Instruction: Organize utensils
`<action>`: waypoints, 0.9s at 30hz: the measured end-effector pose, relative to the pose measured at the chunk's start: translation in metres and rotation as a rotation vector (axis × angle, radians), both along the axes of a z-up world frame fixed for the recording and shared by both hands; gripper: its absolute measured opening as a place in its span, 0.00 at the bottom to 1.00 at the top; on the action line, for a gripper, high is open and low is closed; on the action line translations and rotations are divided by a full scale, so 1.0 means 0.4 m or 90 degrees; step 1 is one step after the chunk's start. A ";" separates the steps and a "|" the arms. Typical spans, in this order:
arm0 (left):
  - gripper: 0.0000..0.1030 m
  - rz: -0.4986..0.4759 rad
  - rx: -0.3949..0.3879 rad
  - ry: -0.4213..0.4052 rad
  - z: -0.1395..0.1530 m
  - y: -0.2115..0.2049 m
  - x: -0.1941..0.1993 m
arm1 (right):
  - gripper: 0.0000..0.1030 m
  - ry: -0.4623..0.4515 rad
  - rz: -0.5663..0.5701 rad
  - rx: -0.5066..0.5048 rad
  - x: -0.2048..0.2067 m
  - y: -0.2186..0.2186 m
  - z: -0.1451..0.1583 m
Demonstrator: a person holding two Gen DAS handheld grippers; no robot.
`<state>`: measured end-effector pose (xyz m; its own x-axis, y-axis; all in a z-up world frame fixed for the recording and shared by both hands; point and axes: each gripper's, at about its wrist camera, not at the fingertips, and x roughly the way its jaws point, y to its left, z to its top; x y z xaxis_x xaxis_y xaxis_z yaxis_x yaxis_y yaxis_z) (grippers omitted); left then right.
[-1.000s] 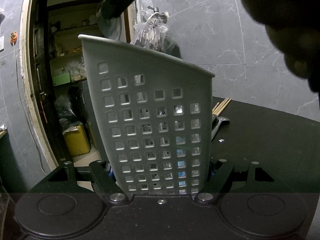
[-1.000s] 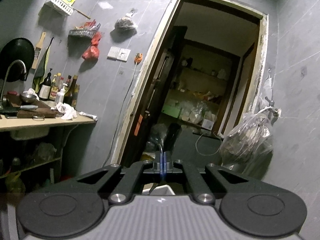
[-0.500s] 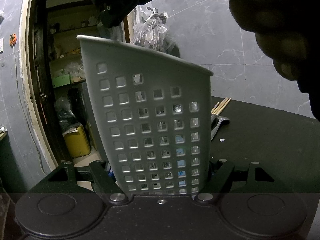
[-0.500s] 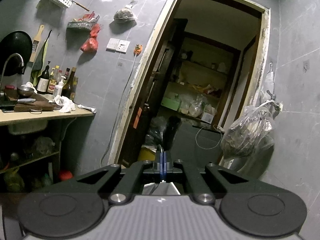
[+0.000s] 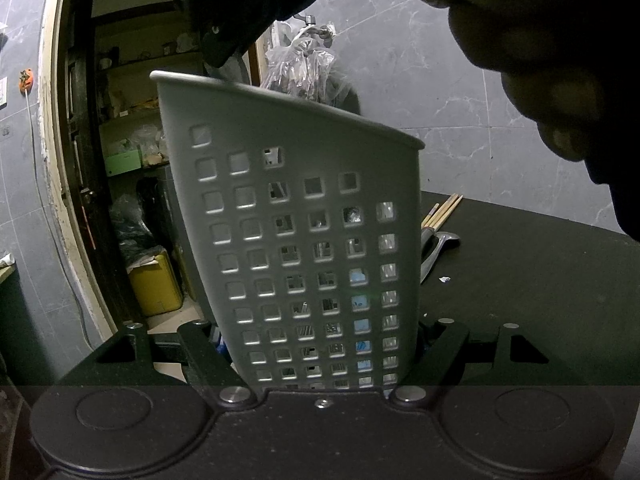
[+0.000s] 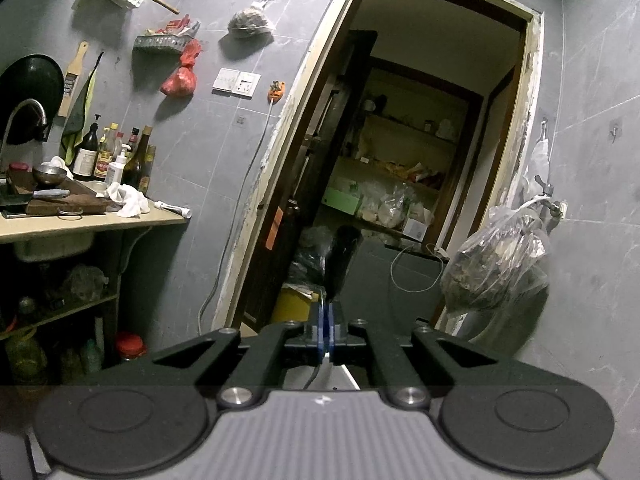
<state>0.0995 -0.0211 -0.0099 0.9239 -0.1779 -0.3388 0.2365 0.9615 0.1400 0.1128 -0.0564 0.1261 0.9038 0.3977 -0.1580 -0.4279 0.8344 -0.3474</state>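
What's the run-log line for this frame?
left gripper: shut on caddy | right gripper: shut on utensil, above caddy | table: chopsticks, spoon left

Left gripper (image 5: 320, 344) pads hidden behind grey holder (image 5: 296, 240), base of holder cut off by gripper body at 6 o'clock. Contents of holder glimpsed only through small square holes, too small to identify. Spoon (image 5: 438, 250) and chopsticks (image 5: 442, 210) at 3 o'clock partly hidden by holder wall. Hand (image 5: 540, 40) at 1 o'clock dark, blurred, cut by top and right edges.

Dark-handled utensil (image 6: 340, 264) pinched in right gripper (image 6: 326, 328), lower end hidden under gripper body, kind unclear. Shelf contents beyond doorway (image 6: 404, 160) too small to make out.
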 end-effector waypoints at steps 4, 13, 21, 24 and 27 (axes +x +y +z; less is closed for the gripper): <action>0.76 0.001 -0.001 0.000 0.000 0.000 0.000 | 0.06 0.011 0.004 -0.003 0.012 0.001 -0.007; 0.76 -0.001 0.000 -0.001 -0.001 -0.002 -0.001 | 0.18 0.046 0.019 -0.001 0.034 0.002 -0.023; 0.76 -0.001 0.003 0.000 -0.006 -0.005 0.004 | 0.28 0.048 0.025 0.006 0.033 0.001 -0.016; 0.76 -0.002 0.003 0.000 -0.007 -0.005 0.003 | 0.36 0.048 0.027 0.011 0.033 -0.002 -0.013; 0.76 -0.001 0.004 0.000 -0.007 -0.005 0.003 | 0.44 0.046 0.026 0.019 0.033 -0.008 -0.007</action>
<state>0.1007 -0.0232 -0.0125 0.9236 -0.1780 -0.3396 0.2386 0.9602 0.1454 0.1260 -0.0597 0.1232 0.8735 0.4392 -0.2098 -0.4845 0.8257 -0.2889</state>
